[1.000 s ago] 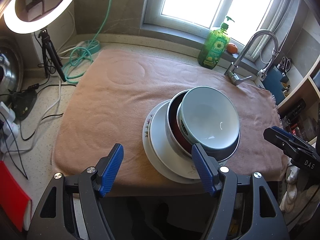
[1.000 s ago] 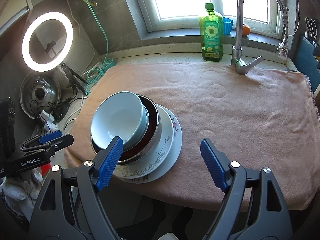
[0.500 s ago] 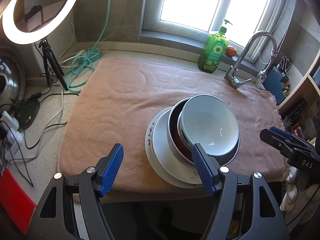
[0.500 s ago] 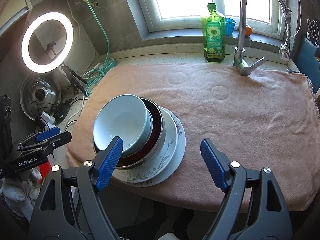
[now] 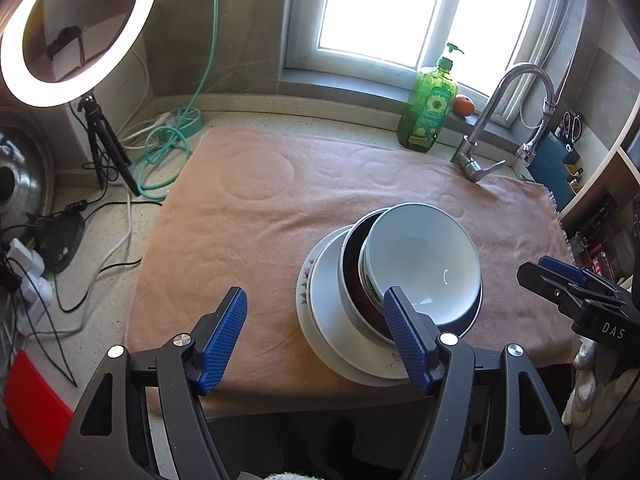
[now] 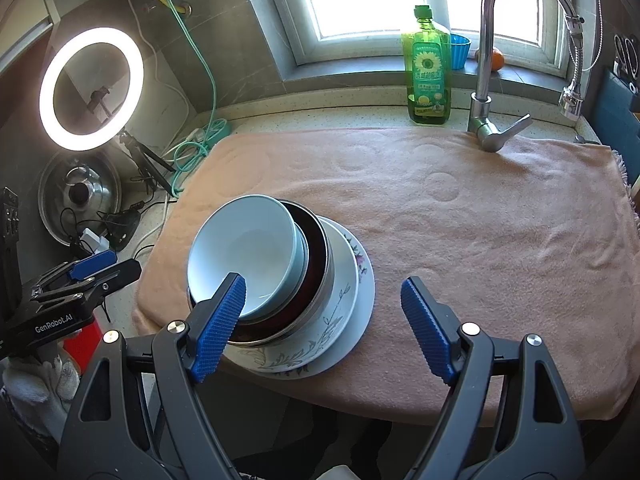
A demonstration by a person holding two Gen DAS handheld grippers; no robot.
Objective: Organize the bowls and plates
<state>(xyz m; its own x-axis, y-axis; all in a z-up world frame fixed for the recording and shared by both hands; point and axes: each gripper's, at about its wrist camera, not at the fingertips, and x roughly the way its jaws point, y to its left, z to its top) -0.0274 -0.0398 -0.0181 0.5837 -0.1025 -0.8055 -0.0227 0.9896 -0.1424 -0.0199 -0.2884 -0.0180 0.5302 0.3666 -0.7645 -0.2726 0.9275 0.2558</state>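
Counter under a window, covered by a pink towel (image 6: 480,216). Near the towel's front edge sits one stack: pale blue bowl (image 5: 424,260) on top, nested off-centre in a metal bowl with a dark red inside (image 6: 316,248), which rests on a white plate (image 5: 328,300), itself on a floral-rimmed plate (image 6: 320,344) at the bottom.

Left gripper (image 5: 316,336): jaws spread wide, holding nothing, raised above the front edge; its right blue pad overlaps the stack's near rim in view, contact cannot be told. Right gripper (image 6: 324,328): also wide apart and empty, its left pad in front of the pale blue bowl.

Behind the towel: green soap bottle (image 6: 427,64), chrome faucet (image 6: 486,80). Lit ring light (image 5: 76,28) on a tripod at left, with a teal hose (image 5: 168,148) coiled near it.
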